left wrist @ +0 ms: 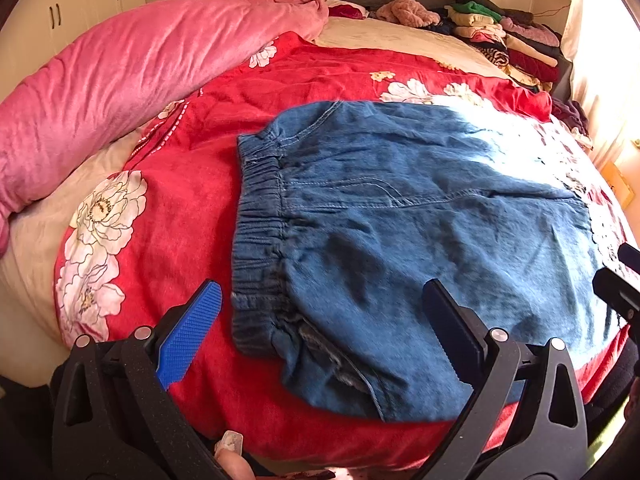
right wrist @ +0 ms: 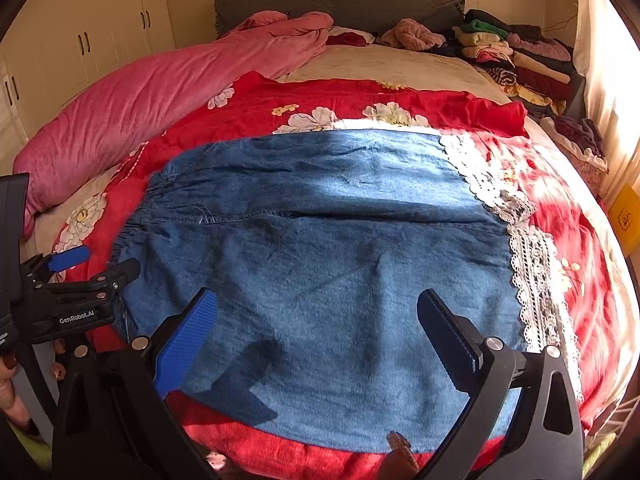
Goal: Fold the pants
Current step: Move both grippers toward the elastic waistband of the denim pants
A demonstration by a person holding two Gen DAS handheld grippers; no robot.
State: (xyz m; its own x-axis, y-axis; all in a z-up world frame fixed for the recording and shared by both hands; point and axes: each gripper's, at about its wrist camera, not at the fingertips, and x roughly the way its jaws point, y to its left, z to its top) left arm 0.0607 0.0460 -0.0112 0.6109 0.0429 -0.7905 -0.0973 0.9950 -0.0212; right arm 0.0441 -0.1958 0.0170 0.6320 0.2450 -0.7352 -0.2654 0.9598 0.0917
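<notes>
Our left gripper (left wrist: 322, 320) hangs over the near edge of the bed with its jaws spread wide and nothing between them; one blue pad (left wrist: 188, 334) faces us, ribbed, and the other finger shows only its dark edge. Under and just past its tips lies the elastic waistband (left wrist: 258, 232) of the pants (left wrist: 420, 232), gathered and bunched at the near corner. Our right gripper (right wrist: 318, 330) is likewise spread wide and empty, above the broad lower part of the pants (right wrist: 320, 248), and its shadow falls on the denim near the bed's edge. From the right wrist we see the left gripper (right wrist: 76, 280) off to our left, beside the waistband end.

The pants are blue denim, lying flat across the red floral blanket (left wrist: 192, 184), waistband to our left. A white lace trim (right wrist: 532, 272) runs along their right edge. Strong sunlight washes out the far right part of the cloth.

Beyond the blanket, a pink quilt (left wrist: 132, 76) is rolled along the left side of the bed, touching the blanket's far-left edge. A beige sheet (right wrist: 380, 68) shows past the blanket toward the grey headboard (right wrist: 340, 0). A pile of folded clothes (right wrist: 516, 56) sits at the far right corner of the bed, well apart from the pants. White cupboards (right wrist: 80, 40) stand at the left wall.
</notes>
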